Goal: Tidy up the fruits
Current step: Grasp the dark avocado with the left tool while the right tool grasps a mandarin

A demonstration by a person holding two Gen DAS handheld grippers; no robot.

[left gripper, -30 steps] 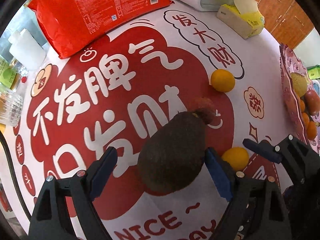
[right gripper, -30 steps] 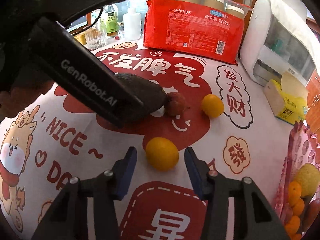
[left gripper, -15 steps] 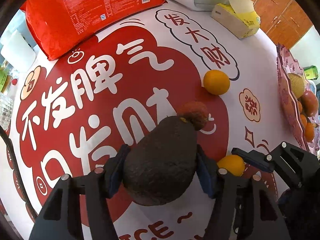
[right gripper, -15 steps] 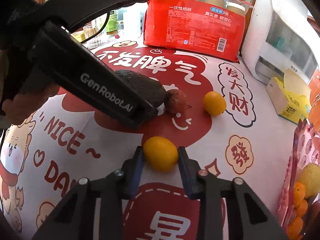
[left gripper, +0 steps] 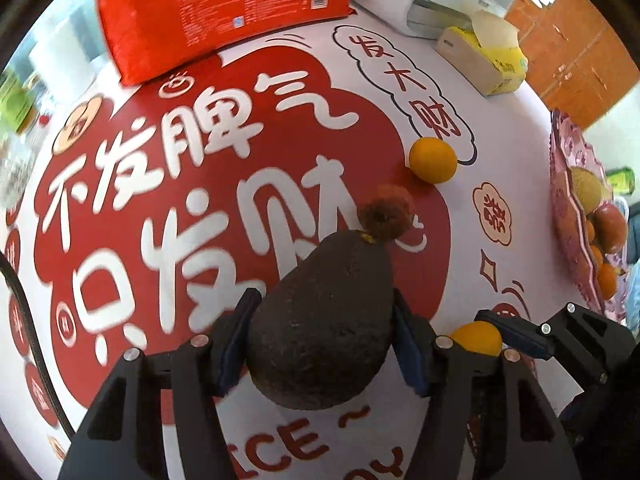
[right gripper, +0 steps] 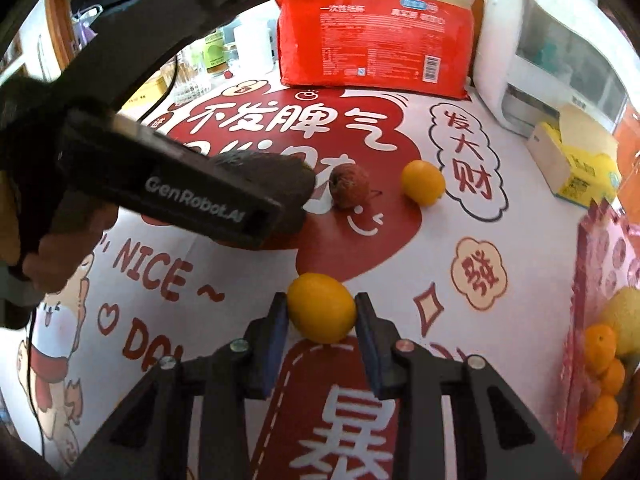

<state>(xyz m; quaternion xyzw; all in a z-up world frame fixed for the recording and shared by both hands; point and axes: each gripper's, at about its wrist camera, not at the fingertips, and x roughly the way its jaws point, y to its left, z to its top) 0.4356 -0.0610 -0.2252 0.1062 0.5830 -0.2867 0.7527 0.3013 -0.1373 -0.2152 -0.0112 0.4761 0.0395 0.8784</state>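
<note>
A dark avocado (left gripper: 320, 340) sits between the blue pads of my left gripper (left gripper: 325, 300), which is shut on it and pointing steeply down at the red-and-white tablecloth (left gripper: 200, 184). My right gripper (right gripper: 321, 300) is shut on a small orange (right gripper: 320, 314) resting on the cloth. A brown lychee (left gripper: 386, 216) lies just past the avocado's tip, and a second orange (left gripper: 433, 160) lies beyond it. In the right wrist view the left gripper's body (right gripper: 192, 196) covers most of the avocado (right gripper: 272, 168). A pink fruit tray (left gripper: 568, 184) with several fruits stands at the right.
A red pack of paper cups (right gripper: 372, 40) stands at the back. A white appliance (right gripper: 540, 60) and a yellow tissue box (right gripper: 576, 160) are at the back right. Bottles and a glass (right gripper: 192, 76) crowd the back left. A hand (right gripper: 52, 256) holds the left gripper.
The left jaws closed from wide apart onto the avocado. The right jaws closed onto the near orange. Both grippers shifted only slightly.
</note>
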